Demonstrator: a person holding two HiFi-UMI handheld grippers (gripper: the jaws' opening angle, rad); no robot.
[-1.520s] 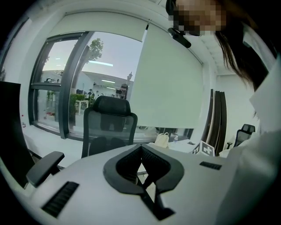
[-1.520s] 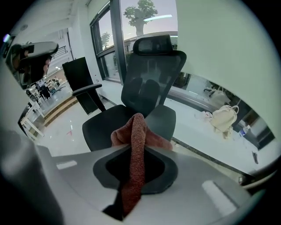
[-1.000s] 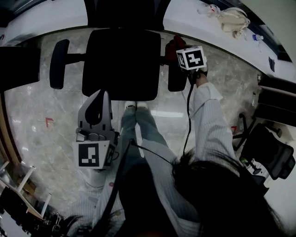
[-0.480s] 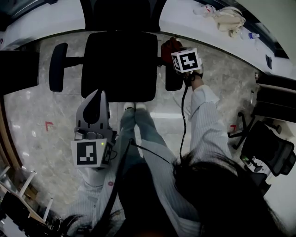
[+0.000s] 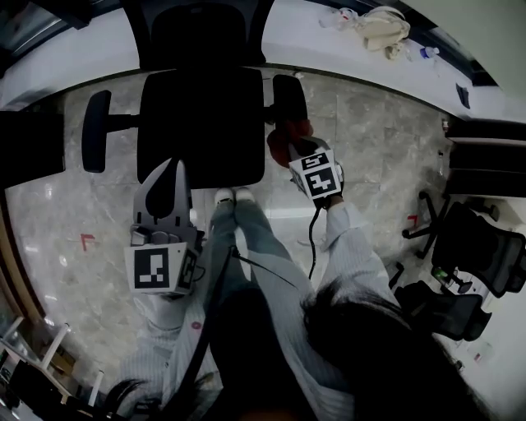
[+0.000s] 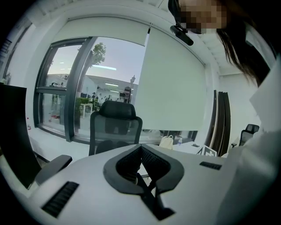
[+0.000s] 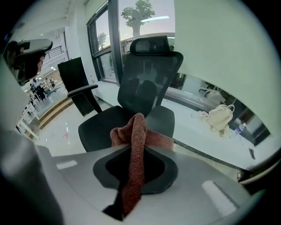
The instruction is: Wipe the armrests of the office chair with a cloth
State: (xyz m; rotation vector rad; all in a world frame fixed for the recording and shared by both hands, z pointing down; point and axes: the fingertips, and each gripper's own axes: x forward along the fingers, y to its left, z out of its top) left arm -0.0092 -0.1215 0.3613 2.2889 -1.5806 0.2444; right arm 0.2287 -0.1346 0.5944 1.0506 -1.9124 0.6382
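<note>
A black office chair (image 5: 201, 123) stands in front of me, its right armrest (image 5: 289, 99) and left armrest (image 5: 96, 131) out to the sides. My right gripper (image 5: 288, 150) is shut on a red cloth (image 5: 282, 138), just at the near end of the right armrest. In the right gripper view the cloth (image 7: 137, 140) bunches up between the jaws, with the chair seat (image 7: 105, 127) and right armrest (image 7: 161, 119) beyond it. My left gripper (image 5: 174, 168) hangs shut and empty over the seat's near left corner. Its shut tips (image 6: 140, 148) point towards the chair back (image 6: 115, 125).
A white ledge (image 5: 329, 45) runs along the back with a cream bag (image 5: 382, 25) on it. Another black chair (image 5: 481, 255) stands at the right, a dark panel (image 5: 29, 136) at the left. The person's shoes (image 5: 224, 197) sit by the seat's front.
The right gripper with the cloth has come along the right armrest from its far end to its near end, towards the person. The left gripper has stayed put.
</note>
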